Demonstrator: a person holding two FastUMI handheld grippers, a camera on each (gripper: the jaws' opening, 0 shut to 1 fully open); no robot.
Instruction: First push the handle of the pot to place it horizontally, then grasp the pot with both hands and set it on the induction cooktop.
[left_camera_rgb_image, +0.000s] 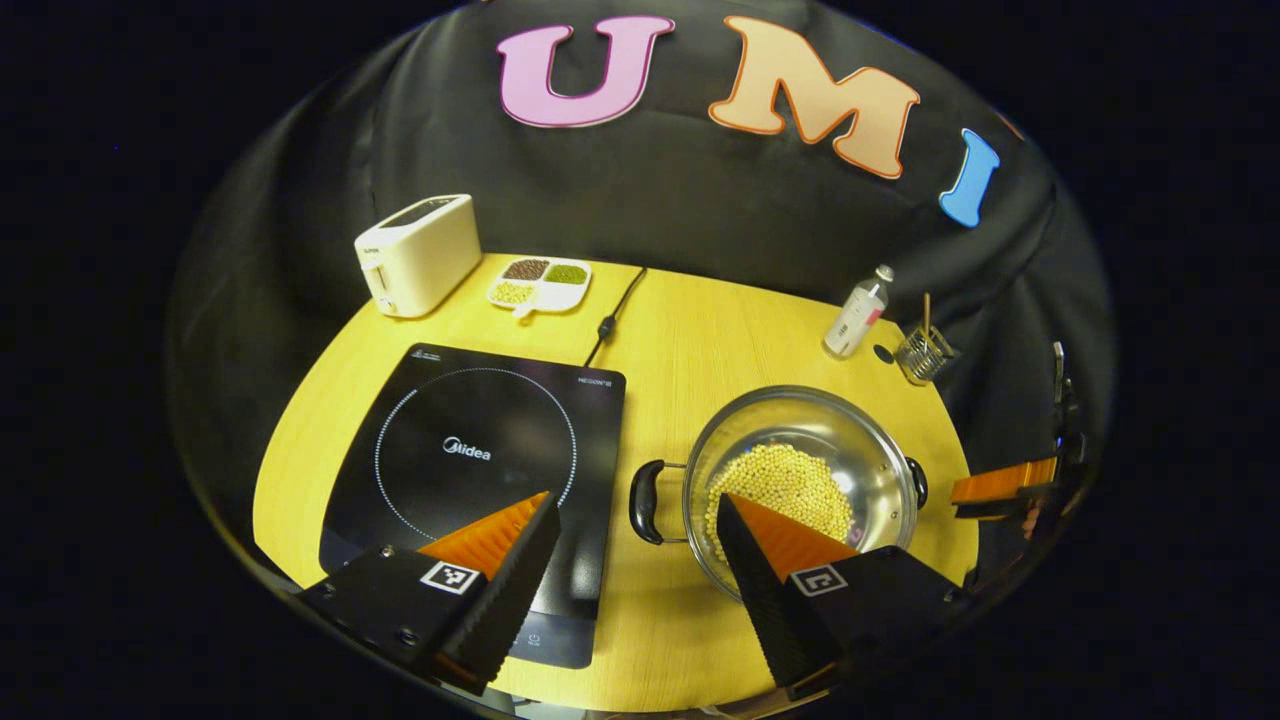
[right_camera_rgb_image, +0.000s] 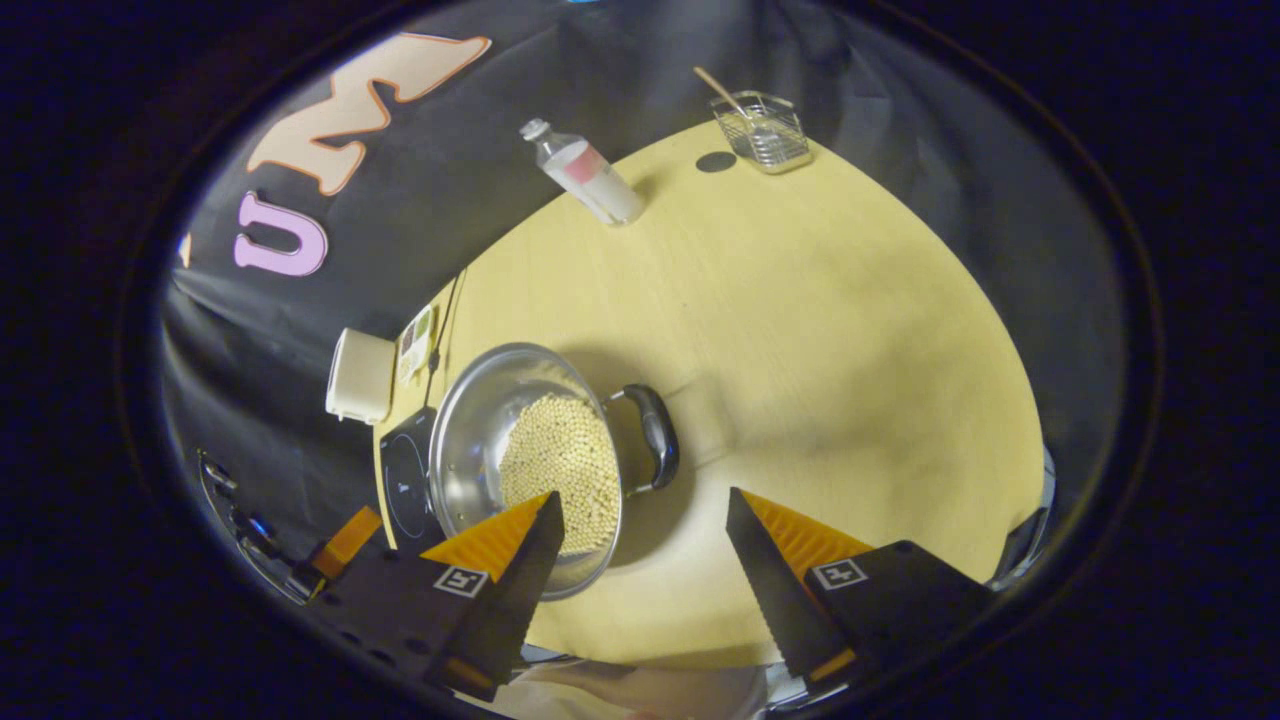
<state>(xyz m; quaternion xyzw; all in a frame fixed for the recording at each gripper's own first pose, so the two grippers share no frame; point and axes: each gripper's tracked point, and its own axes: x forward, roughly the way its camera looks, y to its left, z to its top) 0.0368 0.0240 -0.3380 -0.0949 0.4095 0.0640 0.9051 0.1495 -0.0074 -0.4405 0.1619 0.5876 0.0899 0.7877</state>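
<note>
The table (left_camera_rgb_image: 690, 340) carries the induction cooktop (left_camera_rgb_image: 480, 450) at left and the pot (left_camera_rgb_image: 800, 480) of beans just right of it. With the handles apparently level, the spread-open left gripper (left_camera_rgb_image: 635, 530) and equally open right gripper (right_camera_rgb_image: 640, 530) should each pinch one handle (left_camera_rgb_image: 645, 500) squarely. The far handle is mostly hidden.

Both the left gripper (left_camera_rgb_image: 635, 535) and right gripper (right_camera_rgb_image: 640, 535) show wedge-shaped fingers with ribbed inner faces, black housings, a square fiducial tag on each finger base, small screws lower left.
</note>
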